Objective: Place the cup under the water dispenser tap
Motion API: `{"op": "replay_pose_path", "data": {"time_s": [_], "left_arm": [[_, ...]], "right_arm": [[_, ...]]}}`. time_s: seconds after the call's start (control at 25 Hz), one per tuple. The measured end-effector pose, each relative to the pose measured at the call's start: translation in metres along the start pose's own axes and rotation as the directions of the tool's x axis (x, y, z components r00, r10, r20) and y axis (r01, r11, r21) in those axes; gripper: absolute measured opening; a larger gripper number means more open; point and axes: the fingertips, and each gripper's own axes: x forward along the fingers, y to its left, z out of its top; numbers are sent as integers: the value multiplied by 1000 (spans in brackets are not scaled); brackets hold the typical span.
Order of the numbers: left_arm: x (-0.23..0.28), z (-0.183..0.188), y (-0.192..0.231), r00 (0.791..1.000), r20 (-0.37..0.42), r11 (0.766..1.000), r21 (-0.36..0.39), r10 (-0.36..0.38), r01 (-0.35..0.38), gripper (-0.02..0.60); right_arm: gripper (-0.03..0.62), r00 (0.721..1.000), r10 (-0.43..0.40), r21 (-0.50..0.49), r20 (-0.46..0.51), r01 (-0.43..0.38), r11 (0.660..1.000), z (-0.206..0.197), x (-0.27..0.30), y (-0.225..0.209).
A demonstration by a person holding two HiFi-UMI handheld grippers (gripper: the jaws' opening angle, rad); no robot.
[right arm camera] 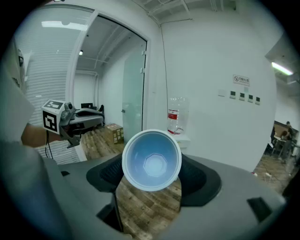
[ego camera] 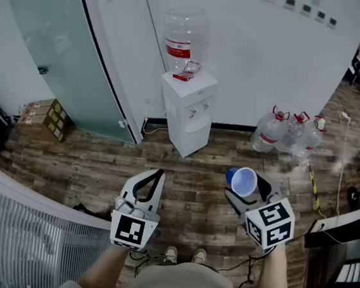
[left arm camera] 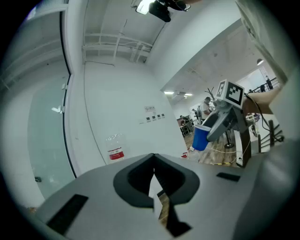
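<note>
The blue cup point(ego camera: 243, 181) lies on its side between the jaws of my right gripper point(ego camera: 247, 188), which is shut on it. In the right gripper view the cup point(right arm camera: 151, 160) shows its open mouth and pale inside. The white water dispenser point(ego camera: 187, 109) stands against the far wall with a clear bottle point(ego camera: 184, 40) on top, well ahead of both grippers. My left gripper point(ego camera: 153, 177) is shut and holds nothing; its jaws meet at the tips point(left arm camera: 153, 161). The left gripper view also catches the cup point(left arm camera: 200, 137) off to the right.
Three spare water jugs point(ego camera: 287, 134) stand by the wall right of the dispenser. Cardboard boxes point(ego camera: 47, 118) sit at the left beside a frosted glass door point(ego camera: 55, 48). A ribbed white panel point(ego camera: 20, 238) curves at lower left. A dark desk point(ego camera: 344, 236) is at right.
</note>
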Motion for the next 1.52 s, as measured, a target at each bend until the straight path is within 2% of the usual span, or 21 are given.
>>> {"op": "replay_pose_path", "data": {"time_s": [0.16, 0.52, 0.8, 1.0, 1.24, 1.52], "left_arm": [[5, 9, -4, 1000, 14, 1000, -1, 3, -3, 6], [12, 7, -20, 999, -30, 1000, 7, 20, -20, 6], [16, 0, -43, 996, -76, 999, 3, 51, -51, 6], [23, -1, -57, 994, -90, 998, 9, 56, -56, 6], [33, -6, -52, 992, -98, 997, 23, 81, -79, 6], [57, -28, -31, 990, -104, 996, 10, 91, -90, 6]], "right_arm": [[357, 1000, 9, -6, -29, -9, 1000, -6, -3, -3], [359, 998, 36, -13, -51, -36, 999, -18, -10, -13], [362, 990, 59, -42, -126, -65, 997, -53, -16, -27], [363, 990, 63, -59, -128, -71, 996, -59, -16, -44], [365, 986, 88, -95, -143, -103, 990, -60, 2, -52], [364, 980, 118, -119, -162, -139, 983, -56, 44, -58]]}}
